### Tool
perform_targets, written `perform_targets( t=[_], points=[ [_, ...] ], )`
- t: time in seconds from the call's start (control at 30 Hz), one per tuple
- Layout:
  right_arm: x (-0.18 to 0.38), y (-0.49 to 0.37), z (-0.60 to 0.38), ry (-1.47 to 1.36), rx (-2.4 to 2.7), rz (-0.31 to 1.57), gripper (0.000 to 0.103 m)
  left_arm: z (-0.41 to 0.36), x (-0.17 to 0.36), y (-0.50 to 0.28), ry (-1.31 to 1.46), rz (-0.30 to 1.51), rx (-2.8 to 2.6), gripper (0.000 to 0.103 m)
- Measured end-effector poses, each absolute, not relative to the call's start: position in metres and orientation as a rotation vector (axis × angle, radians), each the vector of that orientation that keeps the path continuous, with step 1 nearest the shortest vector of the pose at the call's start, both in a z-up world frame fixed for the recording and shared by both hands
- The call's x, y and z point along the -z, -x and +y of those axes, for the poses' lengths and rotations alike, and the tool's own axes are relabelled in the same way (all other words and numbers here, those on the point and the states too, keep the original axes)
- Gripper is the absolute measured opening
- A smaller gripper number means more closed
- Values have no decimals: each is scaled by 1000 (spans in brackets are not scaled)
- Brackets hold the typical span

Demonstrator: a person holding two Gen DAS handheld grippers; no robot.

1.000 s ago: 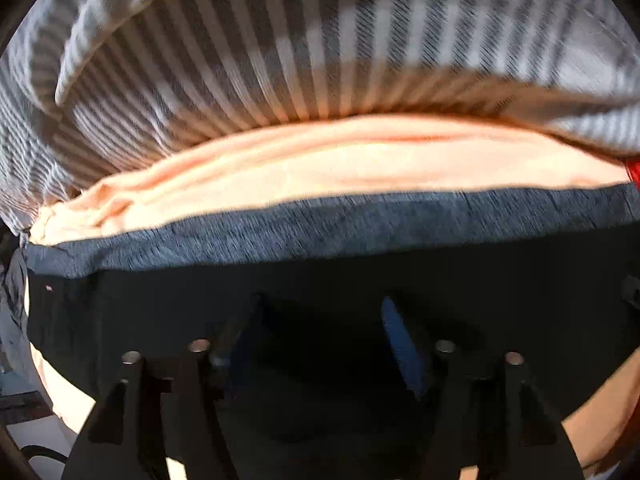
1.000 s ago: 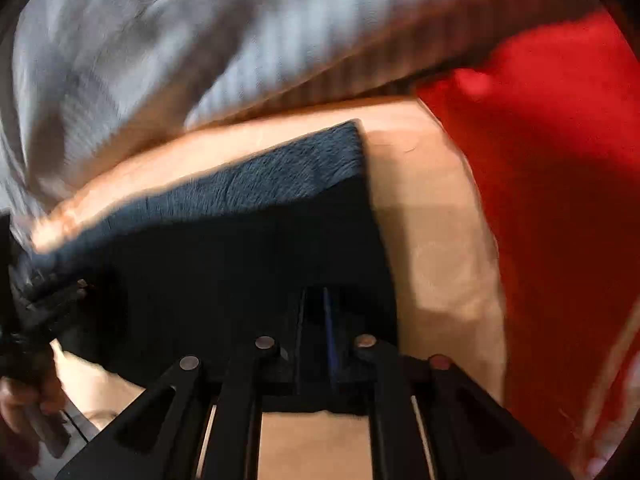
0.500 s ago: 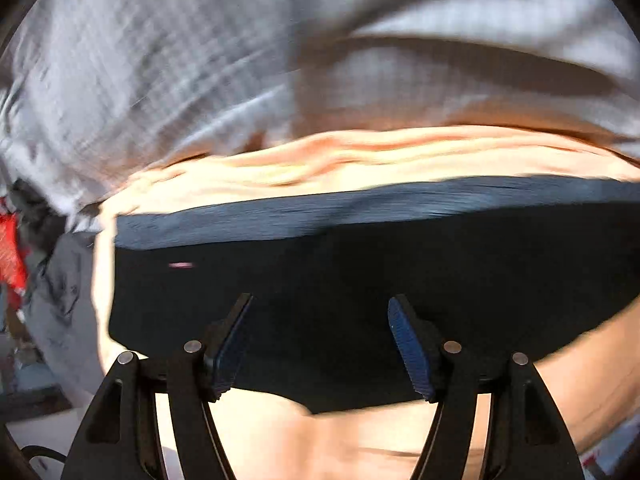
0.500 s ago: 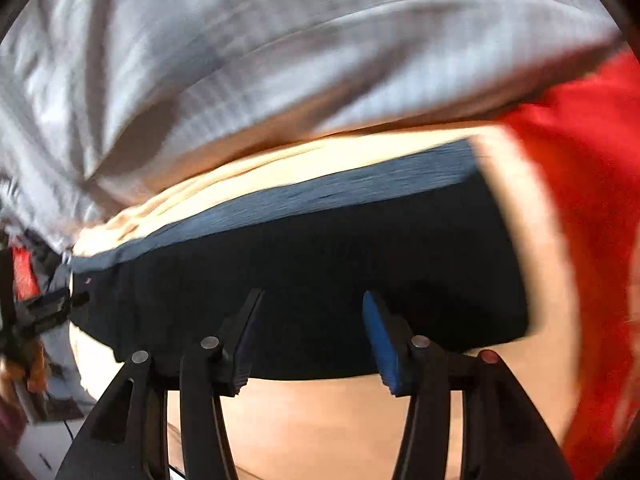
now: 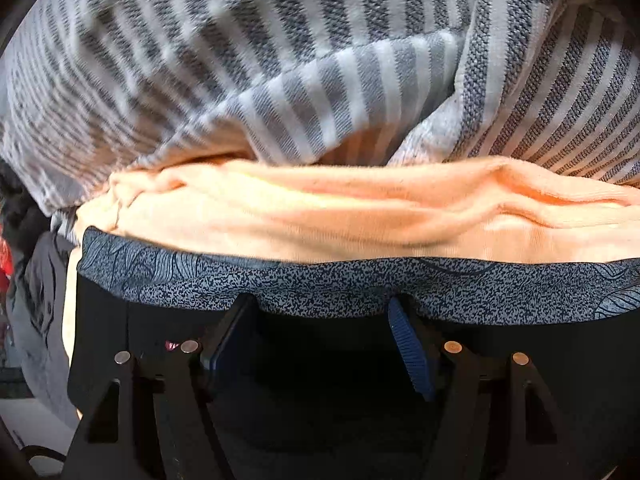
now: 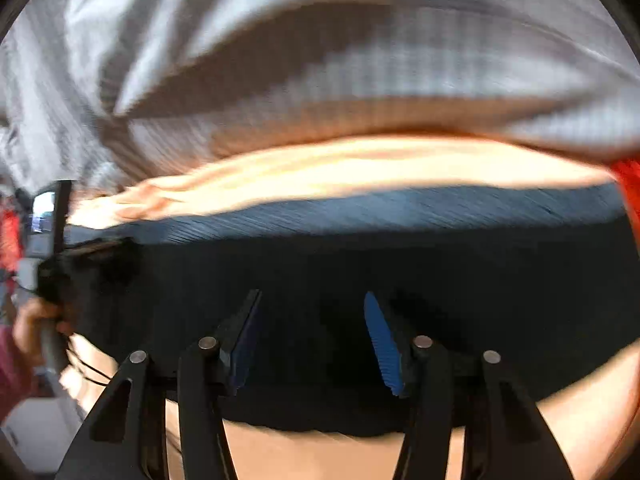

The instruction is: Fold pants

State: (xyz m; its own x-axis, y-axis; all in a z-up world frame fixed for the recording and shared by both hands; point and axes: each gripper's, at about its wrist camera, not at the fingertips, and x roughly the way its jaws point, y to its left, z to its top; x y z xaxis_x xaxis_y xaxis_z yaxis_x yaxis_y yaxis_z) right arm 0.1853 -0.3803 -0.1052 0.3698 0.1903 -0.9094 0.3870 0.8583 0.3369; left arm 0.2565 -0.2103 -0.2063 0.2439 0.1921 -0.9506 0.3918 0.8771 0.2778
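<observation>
Pants [image 5: 320, 420] lying flat on peach sheet [image 5: 320, 216], dark fabric with speckled blue-grey waistband [image 5: 320, 284] along far edge, spanning most of both views. Left gripper [image 5: 320, 320] spread wide, nothing between pads, blue pad [image 5: 408, 348] low over dark fabric just short of waistband; whether touching the cloth, cannot tell. Right gripper [image 6: 312, 320] also spread wide, holding nothing, pads [image 6: 382, 344] over near part of pants [image 6: 360, 280]; near hem of pants visible under fingers with peach sheet [image 6: 320, 456] showing below. Right view motion-blurred, waistband [image 6: 360, 204] smeared. Striped grey-white blanket [image 5: 280, 60] bunched beyond sheet, overlapping its far edge; same blanket [image 6: 320, 60] blurred in right view. Red cloth [image 6: 630, 184] at right edge of right view, beside waistband end. In right view, left gripper body [image 6: 52, 240] and holding hand [image 6: 32, 324] at left end of pants. Grey garment [image 5: 36, 312] at far left of left view, just off pants' left edge.
</observation>
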Motion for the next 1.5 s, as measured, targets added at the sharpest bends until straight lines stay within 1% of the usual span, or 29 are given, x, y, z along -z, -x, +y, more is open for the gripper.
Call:
perform_targets(
  t=[0.07,0.13,0.2,0.27,0.33,0.37,0.43,0.47,0.5,0.53,0.57,0.67,0.77,0.8,0.83,0.87,1.0,1.1,1.17,1.3,1.43,1.47,1.5],
  points=[
    [117,-209,-370,-533,115,1223,33,-207,212,-263,-523,1323,158,70],
    [134,-226,-362,-459,156,1263,29,-205,212,-264,-513,1313,171,71],
    [140,-228,-376,-464,218,1242,3,-197,217,-269,-507,1308,186,72],
    [138,-219,-402,-465,383,1243,2,-188,220,-277,-491,1314,195,72],
    [132,-201,-426,-572,457,1242,3,-182,213,-281,-481,1325,200,71],
    [126,-194,-432,-609,475,1236,9,-175,206,-284,-475,1330,205,71],
    [106,-180,-426,-589,468,1225,13,-162,190,-283,-451,1337,224,71],
    [98,-175,-417,-582,442,1220,18,-149,180,-281,-442,1338,239,71],
    [90,-168,-399,-590,391,1216,26,-141,173,-279,-445,1338,244,71],
    [88,-166,-385,-593,356,1218,31,-127,164,-275,-458,1340,248,71],
    [87,-162,-364,-592,305,1222,38,-115,159,-272,-473,1340,244,71],
    [99,-161,-314,-595,214,1254,40,-76,161,-279,-528,1339,173,71],
    [131,-155,-296,-690,233,1304,40,-43,190,-301,-522,1368,51,72],
    [130,-153,-295,-712,251,1278,41,-34,199,-306,-492,1373,41,86],
    [126,-151,-295,-755,252,1258,42,-26,202,-313,-466,1358,12,96],
    [124,-149,-294,-814,214,1249,44,-23,201,-317,-448,1364,12,96],
    [120,-147,-259,-984,-25,1210,44,-17,182,-300,-396,1387,58,94],
    [141,-154,-209,-1097,-172,1242,44,-33,171,-266,-378,1389,153,94],
    [156,-159,-182,-1141,-219,1254,44,-49,172,-247,-417,1383,193,94],
    [188,-179,-140,-1225,-242,1253,44,-58,194,-241,-438,1416,187,94],
    [202,-187,-142,-1299,-215,1230,44,-52,196,-242,-380,1416,200,94],
    [198,-186,-152,-1313,-210,1232,40,-51,196,-243,-384,1415,203,94],
    [195,-184,-162,-1320,-202,1242,18,-52,196,-243,-386,1415,205,94]
  ],
)
